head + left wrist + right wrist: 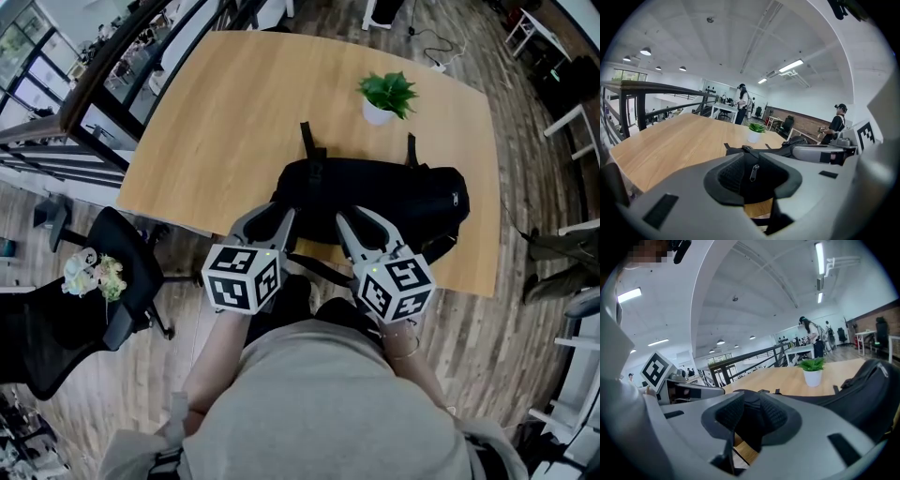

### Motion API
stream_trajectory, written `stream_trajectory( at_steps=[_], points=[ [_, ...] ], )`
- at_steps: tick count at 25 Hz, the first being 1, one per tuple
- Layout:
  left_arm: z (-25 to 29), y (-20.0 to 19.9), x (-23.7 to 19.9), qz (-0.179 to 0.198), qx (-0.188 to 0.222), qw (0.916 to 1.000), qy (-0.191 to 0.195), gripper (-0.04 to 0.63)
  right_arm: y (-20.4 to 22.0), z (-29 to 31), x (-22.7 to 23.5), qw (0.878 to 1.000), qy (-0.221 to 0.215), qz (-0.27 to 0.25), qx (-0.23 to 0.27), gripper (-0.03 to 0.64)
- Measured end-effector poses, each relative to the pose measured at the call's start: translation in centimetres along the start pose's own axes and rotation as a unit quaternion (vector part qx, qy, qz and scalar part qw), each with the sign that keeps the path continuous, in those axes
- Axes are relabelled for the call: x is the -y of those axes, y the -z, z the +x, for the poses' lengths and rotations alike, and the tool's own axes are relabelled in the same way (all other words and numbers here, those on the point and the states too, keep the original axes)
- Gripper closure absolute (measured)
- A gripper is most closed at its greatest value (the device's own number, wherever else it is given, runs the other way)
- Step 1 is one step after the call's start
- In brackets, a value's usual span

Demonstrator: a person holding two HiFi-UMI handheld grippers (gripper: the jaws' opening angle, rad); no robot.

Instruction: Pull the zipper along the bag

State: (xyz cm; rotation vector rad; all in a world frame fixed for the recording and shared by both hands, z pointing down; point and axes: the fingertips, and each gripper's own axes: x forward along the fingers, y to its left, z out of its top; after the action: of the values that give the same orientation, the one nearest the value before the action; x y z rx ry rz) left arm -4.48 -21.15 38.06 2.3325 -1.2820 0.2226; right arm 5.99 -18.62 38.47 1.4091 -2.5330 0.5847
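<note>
The left claw (272,217) is held low at the near edge of the light wooden desk (234,122), its jaws parted and nothing pinched. It is aimed so that the small metal zipper pull (753,172) hangs framed in the gap, apparently lined up for a pinch that has not yet been made. The right claw (747,416) is held just beside it, likewise parted, with dark bag cloth seen in its gap but not pressed by the pads. It is probably stationed there to brace the cloth while the slider is drawn.

The black fabric bag (375,202) is laid lengthwise along the near edge, towards the near right corner, so that its zipper side is turned to the person and both claws can reach it. Two straps point to the far edge.

A small green plant in a white pot (384,94) has been left beyond the bag, towards the far edge, well apart from the work.
</note>
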Motion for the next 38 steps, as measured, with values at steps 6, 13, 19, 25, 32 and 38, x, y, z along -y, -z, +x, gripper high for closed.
stream_trajectory(
  at_steps=[6, 13, 19, 25, 32, 38],
  points=[
    [0.6, -0.2, -1.9, 0.008, -0.021, 0.9997, 0.004, 0.486, -0.1, 0.9, 0.2, 1.000, 0.020, 0.006, -0.005, 0.518],
    [1.0, -0.7, -3.6, -0.006, -0.038, 0.9984, 0.040, 0.465, -0.7, 2.8, -0.2, 0.999, 0.035, 0.015, -0.015, 0.517],
    [1.3, -0.1, -3.9, -0.026, -0.054, 0.9951, 0.079, 0.425, -0.5, 3.4, -0.6, 0.999, 0.041, 0.016, -0.023, 0.515],
    [1.7, 2.0, -3.3, -0.028, -0.090, 0.9896, 0.109, 0.403, -0.7, 3.4, -1.2, 0.999, 0.028, 0.024, -0.009, 0.506],
    [2.4, 3.3, -2.8, -0.062, -0.119, 0.9806, 0.143, 0.402, -0.8, 3.3, -1.9, 1.000, 0.016, -0.006, 0.006, 0.502],
    [2.8, 4.2, -2.8, -0.079, -0.138, 0.9738, 0.163, 0.402, -0.1, 3.0, -2.4, 0.999, 0.018, -0.026, -0.005, 0.505]
  ],
)
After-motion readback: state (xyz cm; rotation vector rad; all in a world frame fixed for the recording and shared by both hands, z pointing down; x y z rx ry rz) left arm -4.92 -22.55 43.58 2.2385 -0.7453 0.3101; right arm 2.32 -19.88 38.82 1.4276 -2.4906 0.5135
